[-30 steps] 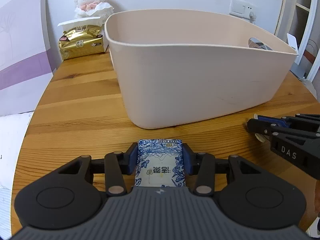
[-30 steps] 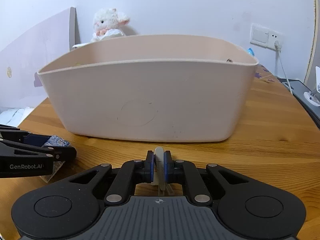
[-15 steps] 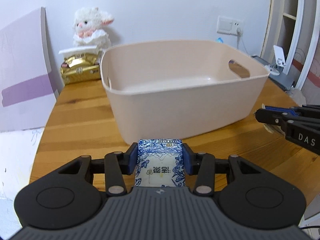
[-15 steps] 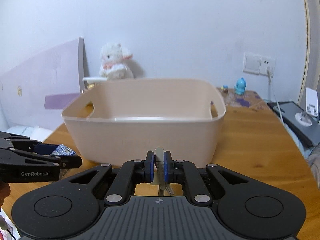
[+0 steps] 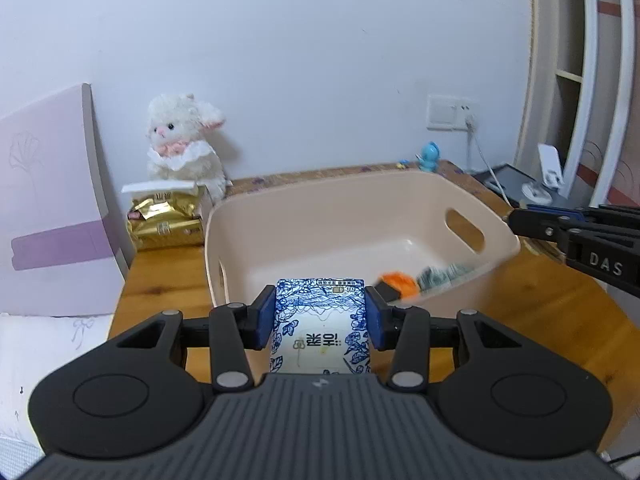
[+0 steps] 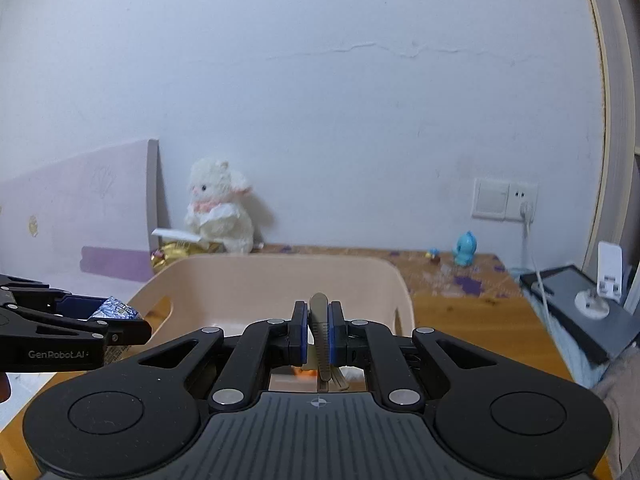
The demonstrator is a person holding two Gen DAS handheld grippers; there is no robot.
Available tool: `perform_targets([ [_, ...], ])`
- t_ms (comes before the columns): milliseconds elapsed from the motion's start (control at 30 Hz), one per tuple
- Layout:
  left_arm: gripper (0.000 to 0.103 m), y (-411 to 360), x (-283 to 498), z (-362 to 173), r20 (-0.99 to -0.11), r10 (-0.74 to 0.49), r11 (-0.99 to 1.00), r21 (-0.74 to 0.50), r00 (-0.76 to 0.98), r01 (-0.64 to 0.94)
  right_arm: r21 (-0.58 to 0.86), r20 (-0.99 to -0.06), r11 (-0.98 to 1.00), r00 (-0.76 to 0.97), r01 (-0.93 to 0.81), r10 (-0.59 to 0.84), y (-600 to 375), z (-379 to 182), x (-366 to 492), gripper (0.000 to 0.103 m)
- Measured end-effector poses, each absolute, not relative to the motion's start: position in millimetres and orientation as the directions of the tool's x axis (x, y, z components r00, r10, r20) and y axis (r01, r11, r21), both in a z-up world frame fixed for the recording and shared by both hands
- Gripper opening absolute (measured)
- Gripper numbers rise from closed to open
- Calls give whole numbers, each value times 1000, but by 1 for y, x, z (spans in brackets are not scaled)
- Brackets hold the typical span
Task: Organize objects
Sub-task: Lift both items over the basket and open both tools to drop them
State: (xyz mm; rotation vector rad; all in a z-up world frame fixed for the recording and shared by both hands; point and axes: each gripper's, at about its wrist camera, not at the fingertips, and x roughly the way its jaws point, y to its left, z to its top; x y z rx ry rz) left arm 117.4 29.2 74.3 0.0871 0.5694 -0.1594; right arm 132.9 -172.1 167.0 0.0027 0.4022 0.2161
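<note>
L gripper (image 5: 320,318) is clamped on a small blue-and-white floral packet (image 5: 320,332), glossy wrapper w/ printed characters, squarish face; the 2 blue pads (image 5: 264,320) press its sides. It's held in the air over the near rim of the beige bin (image 5: 400,216), a smooth plastic tub w/ rounded corners and oval handle cutouts. Inside the bin, at the near R corner: an orange round item (image 5: 398,282) and a crumpled greenish wrapper (image 5: 442,274), both blurred.

R gripper (image 6: 318,328) is closed nearly all the way on a thin tan ridged clip-like piece (image 6: 322,336), stood upright between the pads, also held above the bin's near edge; what it is exactly, can't tell.

Wooden table (image 5: 160,280), plank grain. Behind the bin by the wall: fluffy white plush lamb (image 5: 182,144), crinkly gold foil pack (image 5: 166,220), small blue figurine (image 5: 428,156). Pale pink board (image 5: 52,208) w/ purple stripe leans at the L.
</note>
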Motion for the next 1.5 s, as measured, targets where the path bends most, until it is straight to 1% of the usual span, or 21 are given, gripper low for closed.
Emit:
perform_targets([
  [133,48,24,135,81,-523,-95,987,58,847,147,46,-390,981,901,-188,191,-174,171,150,9],
  [300,48,18,164,77,-541,-80,991,48,837,125,56,-423,985,890,-161,169,-180,164,181,9],
  [467,48,11,194,64,-584,-41,993,68,811,99,63,-480,988,864,-141,154,-182,150,207,9],
  [667,48,3,225,37,-655,29,987,137,755,82,49,-565,988,812,-147,149,-175,130,224,9],
  [800,48,4,234,19,-709,33,988,128,705,83,56,-621,987,769,-149,151,-172,119,231,9],
  [967,48,5,233,11,-738,28,989,116,674,86,71,-658,983,732,-169,174,-170,113,233,12],
  [1000,48,6,233,12,-740,24,991,107,672,83,73,-662,982,728,-173,177,-170,113,232,14],
  [1067,50,6,229,16,-737,25,992,100,675,73,60,-662,983,730,-175,170,-168,114,230,29],
  [1100,59,4,227,19,-732,24,992,100,681,74,56,-658,982,733,-180,172,-168,116,228,37],
  [1133,72,3,225,22,-727,25,992,103,687,73,54,-655,982,736,-182,172,-168,118,227,45],
  [1167,75,2,221,25,-720,28,992,106,693,70,53,-650,982,740,-182,172,-168,121,225,49],
  [1233,77,0,217,31,-712,27,992,105,702,67,55,-635,981,752,-185,177,-170,127,219,59],
  [1267,78,0,215,34,-710,25,993,101,704,66,56,-629,981,757,-185,178,-170,130,217,61],
  [1333,81,1,212,40,-707,19,994,89,707,62,66,-620,981,763,-184,184,-173,136,212,69],
  [1400,82,2,208,44,-705,8,995,80,709,68,81,-614,979,764,-189,199,-176,142,206,74],
  [1500,83,2,199,52,-690,14,994,88,724,64,95,-610,978,765,-188,206,-180,148,198,77],
])
